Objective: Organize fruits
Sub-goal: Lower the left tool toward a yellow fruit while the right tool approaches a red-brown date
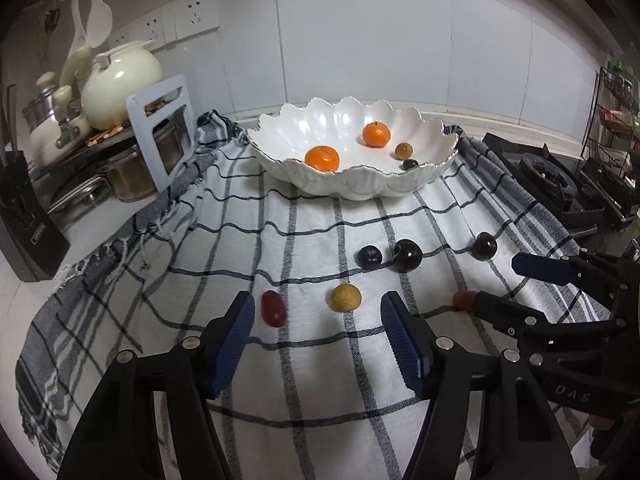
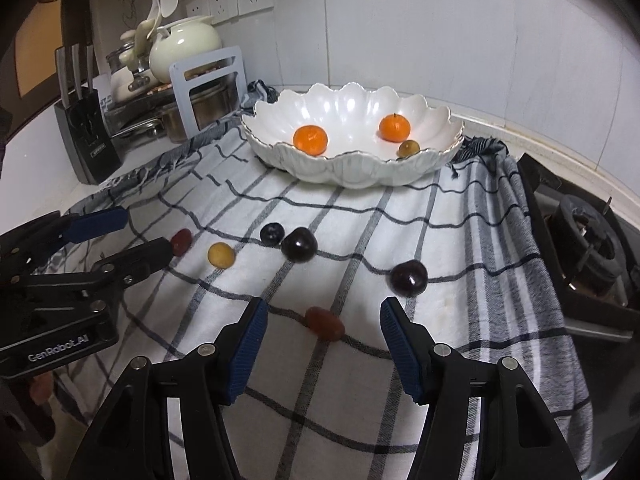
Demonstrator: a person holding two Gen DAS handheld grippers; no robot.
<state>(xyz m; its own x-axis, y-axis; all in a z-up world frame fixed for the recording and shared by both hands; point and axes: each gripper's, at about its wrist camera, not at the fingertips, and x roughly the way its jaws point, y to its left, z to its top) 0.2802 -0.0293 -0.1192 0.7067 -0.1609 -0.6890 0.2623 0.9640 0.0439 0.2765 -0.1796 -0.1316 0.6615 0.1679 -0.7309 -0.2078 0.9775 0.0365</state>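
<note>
Landmark: scalloped white bowl [image 1: 352,168] at the back of the checked cloth [image 1: 240,248].
Already in the bowl: 2 mandarins [image 1: 322,158], 1 greenish grape [image 1: 404,151], 1 dark grape [image 1: 410,165] by the near rim.
Loose in front of the bowl: 6 fruits on the cloth, namely small dark plum [image 1: 369,257], large dark plum [image 1: 407,255] touching it or nearly so, third dark plum [image 1: 485,246] further right, yellow longan-like fruit [image 1: 346,298], red grape [image 1: 273,308] to its left, second red grape [image 2: 325,323] well to the right.
Left gripper [image 1: 318,334]: released, nothing between the blue pads, red grape and yellow fruit both just ahead of the gap (target unclear).
Right gripper [image 2: 322,340]: released, empty, second red grape lying just ahead between the fingertips.
Risk 1: round fruit rolling off sideways if only 1 pad touches first, since the cloth offers little to stop it.
Risk 2: soft grape squashed by too hard a squeeze.
Risk 3: pads snagging the cloth and dragging the neighbouring fruit along.
Risk 4: both grippers close together, so a knock between them likely on the way to the bowl.
Surroundings: left of the bowl a cream kettle [image 1: 120,88], pots and a knife block [image 2: 86,140]; right of the bowl a gas burner [image 2: 588,248] at the cloth's edge.
In the way: nothing between the fruit and the bowl.
</note>
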